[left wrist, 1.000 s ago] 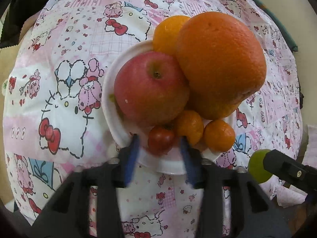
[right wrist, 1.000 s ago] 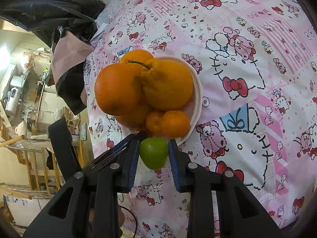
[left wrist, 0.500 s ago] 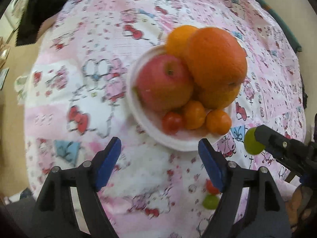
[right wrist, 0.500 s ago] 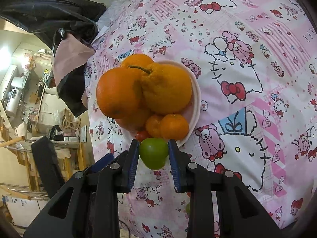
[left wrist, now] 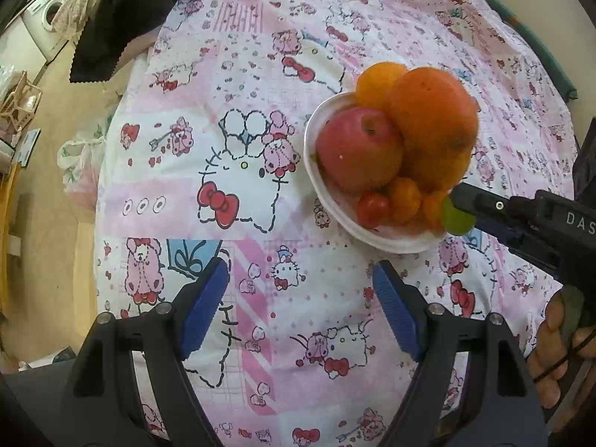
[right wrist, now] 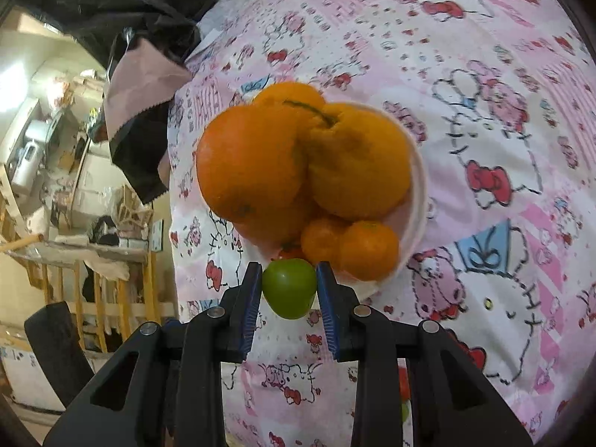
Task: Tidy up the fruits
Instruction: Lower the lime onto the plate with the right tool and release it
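Observation:
A white plate on the pink patterned cloth holds a red apple, large oranges, small mandarins and a red cherry tomato. My right gripper is shut on a small green fruit and holds it at the plate's near rim, beside the mandarins. The same fruit shows in the left wrist view at the right gripper's tip. My left gripper is open and empty, drawn back from the plate over the cloth.
A black and pink cloth lies at the far left corner of the table. The table edge drops off on the left, with a bag on the floor. Small red and green fruits lie on the cloth beneath my right gripper.
My left gripper opened, let go of the red cherry tomato on the plate and pulled back. My right gripper carried the green fruit closer to the plate's rim.

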Motion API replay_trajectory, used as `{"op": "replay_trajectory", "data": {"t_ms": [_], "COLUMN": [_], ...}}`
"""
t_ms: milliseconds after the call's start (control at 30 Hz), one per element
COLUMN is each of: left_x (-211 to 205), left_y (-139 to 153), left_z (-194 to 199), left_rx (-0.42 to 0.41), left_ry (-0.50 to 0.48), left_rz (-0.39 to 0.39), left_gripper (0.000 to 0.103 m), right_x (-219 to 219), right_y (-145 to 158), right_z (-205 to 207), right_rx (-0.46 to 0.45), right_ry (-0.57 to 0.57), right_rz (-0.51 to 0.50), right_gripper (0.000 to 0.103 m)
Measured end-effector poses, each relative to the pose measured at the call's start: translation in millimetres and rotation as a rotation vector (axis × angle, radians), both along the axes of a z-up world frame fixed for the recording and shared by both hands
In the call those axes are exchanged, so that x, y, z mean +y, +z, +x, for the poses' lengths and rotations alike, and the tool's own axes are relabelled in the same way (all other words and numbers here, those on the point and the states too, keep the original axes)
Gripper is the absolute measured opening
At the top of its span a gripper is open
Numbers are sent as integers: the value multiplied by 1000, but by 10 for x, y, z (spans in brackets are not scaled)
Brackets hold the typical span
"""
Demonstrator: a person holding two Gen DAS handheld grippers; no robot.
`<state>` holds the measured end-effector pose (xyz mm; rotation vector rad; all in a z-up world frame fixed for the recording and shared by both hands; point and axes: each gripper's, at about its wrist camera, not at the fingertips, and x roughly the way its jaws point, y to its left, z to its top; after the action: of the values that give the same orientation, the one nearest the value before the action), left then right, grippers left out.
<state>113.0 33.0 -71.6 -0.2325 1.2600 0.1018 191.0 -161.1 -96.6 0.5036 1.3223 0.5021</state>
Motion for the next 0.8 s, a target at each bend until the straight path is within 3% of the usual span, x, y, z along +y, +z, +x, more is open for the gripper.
{"op": "replay_trajectory", "data": {"t_ms": [400, 800], "left_x": [15, 35], "left_y": [-44, 25], "left_z": [110, 109], "left_rx": [7, -19], "left_ry": [24, 36], "left_rz": [-51, -37], "left_gripper": [77, 77], "right_x": [400, 179], "right_y": [-188, 123], "right_z": [53, 2], "right_rx": [-35, -68], "right_ry": [111, 63], "right_rz": [-149, -77], "right_gripper": [35, 44]}}
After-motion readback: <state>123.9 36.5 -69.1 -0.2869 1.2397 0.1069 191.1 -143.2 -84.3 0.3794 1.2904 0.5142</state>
